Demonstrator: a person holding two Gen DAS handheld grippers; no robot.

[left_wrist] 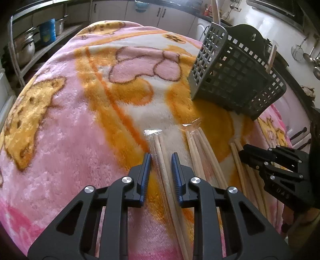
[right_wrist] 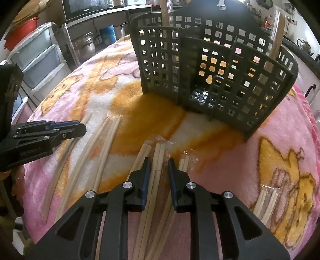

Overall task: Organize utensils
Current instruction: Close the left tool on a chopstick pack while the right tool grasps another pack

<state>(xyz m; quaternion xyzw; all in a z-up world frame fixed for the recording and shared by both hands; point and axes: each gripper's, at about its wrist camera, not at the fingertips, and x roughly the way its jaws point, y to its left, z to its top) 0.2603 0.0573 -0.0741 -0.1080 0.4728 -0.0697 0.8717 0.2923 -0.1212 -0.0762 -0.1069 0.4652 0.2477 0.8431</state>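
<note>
A worktop covered by a fluffy pink and orange blanket (left_wrist: 66, 124) carries a dark grey slotted utensil holder (right_wrist: 216, 74) and many pairs of wooden chopsticks in clear wrappers. The holder stands toward the far right of the worktop. Two wrapped pairs already stand upright in it, one at its left end (right_wrist: 166, 16) and one at its right end (right_wrist: 278, 42), so the sorting looks begun but mostly undone.

At least six wrapped pairs lie flat near the worktop's near edge, tips pointing toward the holder. The left tongs (left_wrist: 161, 158) are partly open and straddle one wrapped pair (left_wrist: 160, 152), the blue pads on either side without clearly gripping it. The right tongs (right_wrist: 158, 164) are likewise partly open around another wrapped pair (right_wrist: 160, 158) in a tight cluster; whether the pads touch it cannot be told. One more pair (right_wrist: 266, 202) lies apart near the right edge.

The far left of the blanket is bare, giving free room. The two tongs sit near each other, and the holder's near wall stands close ahead of the right tongs.
</note>
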